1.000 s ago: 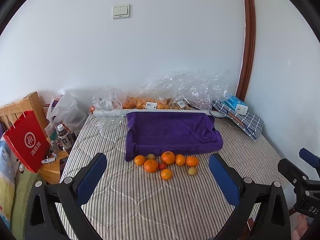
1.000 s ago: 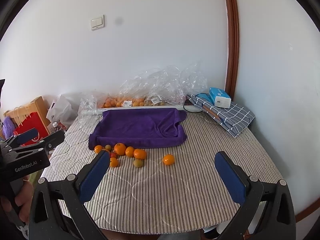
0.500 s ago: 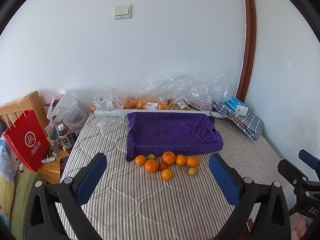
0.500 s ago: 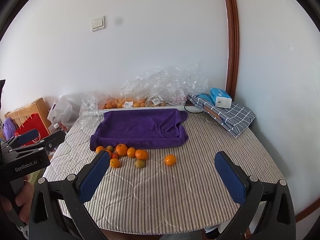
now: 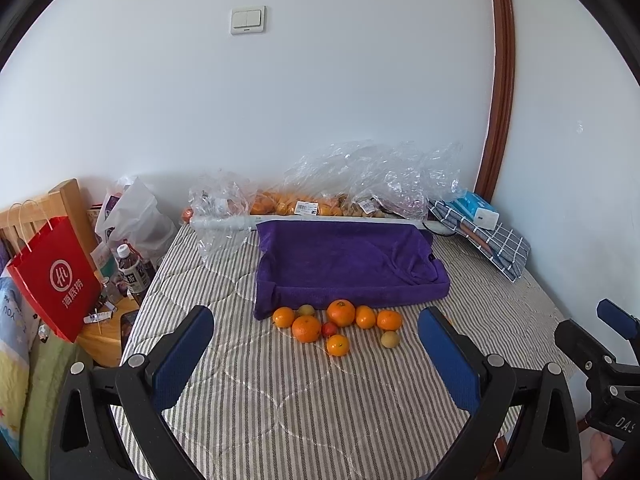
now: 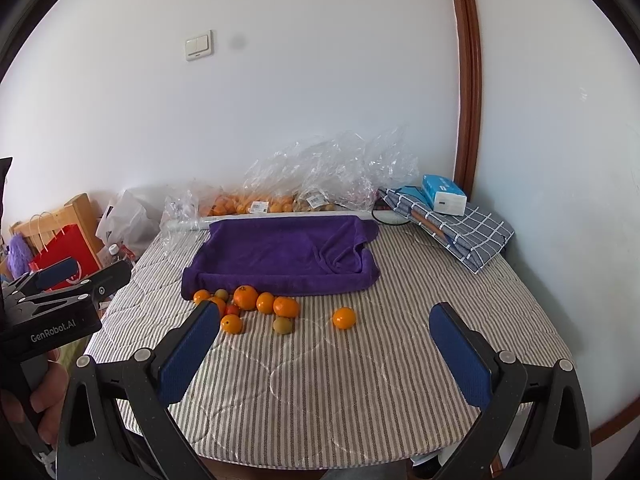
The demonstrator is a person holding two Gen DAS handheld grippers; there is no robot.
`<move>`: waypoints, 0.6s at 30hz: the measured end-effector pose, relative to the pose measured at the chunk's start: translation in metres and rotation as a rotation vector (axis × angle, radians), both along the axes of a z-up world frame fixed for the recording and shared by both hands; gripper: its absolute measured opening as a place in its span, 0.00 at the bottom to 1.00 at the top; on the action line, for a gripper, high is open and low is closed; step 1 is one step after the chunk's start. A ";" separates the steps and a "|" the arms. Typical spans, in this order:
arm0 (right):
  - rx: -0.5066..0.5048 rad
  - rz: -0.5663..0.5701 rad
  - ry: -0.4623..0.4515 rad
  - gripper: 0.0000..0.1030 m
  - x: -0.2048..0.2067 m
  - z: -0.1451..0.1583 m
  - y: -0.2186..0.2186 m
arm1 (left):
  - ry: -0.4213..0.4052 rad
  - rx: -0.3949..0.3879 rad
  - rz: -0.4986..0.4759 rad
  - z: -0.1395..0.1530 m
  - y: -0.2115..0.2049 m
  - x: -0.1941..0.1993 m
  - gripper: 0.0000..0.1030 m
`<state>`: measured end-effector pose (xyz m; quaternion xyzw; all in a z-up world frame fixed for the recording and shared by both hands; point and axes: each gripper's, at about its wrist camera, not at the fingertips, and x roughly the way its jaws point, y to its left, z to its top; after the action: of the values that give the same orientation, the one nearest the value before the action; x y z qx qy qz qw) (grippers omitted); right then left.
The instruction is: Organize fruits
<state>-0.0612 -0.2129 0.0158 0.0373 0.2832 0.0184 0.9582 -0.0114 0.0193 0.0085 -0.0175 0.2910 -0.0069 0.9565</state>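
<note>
A cluster of oranges [image 5: 340, 322] and smaller fruits lay on the striped table [image 5: 320, 408], just in front of the purple towel-lined tray [image 5: 348, 268]. One lone orange [image 6: 344, 317] sat apart to the right of the cluster. Both the left tongs [image 5: 316, 352] and the right tongs [image 6: 324, 344] hung above the table's near side, spread wide, holding nothing. Clear plastic bags [image 5: 360, 184] of fruit lined the wall.

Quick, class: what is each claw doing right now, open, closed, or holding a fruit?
Left claw: open, holding nothing, above the striped table.
Right claw: open, holding nothing; the lone orange lies ahead of it.
</note>
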 end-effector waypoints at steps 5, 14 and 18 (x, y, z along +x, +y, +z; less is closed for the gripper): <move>-0.003 0.007 -0.001 1.00 0.007 -0.006 0.001 | 0.004 0.006 0.007 -0.007 0.001 0.005 1.00; 0.021 0.012 0.011 1.00 0.039 -0.037 -0.005 | 0.067 0.014 0.041 -0.046 0.012 0.037 1.00; -0.008 0.012 0.052 1.00 0.063 -0.059 -0.005 | 0.120 -0.008 0.061 -0.071 0.023 0.057 1.00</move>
<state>0.0013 -0.2179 -0.0431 0.0322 0.3082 0.0220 0.9505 0.0460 0.0424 -0.0628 -0.0304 0.3471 0.0220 0.9371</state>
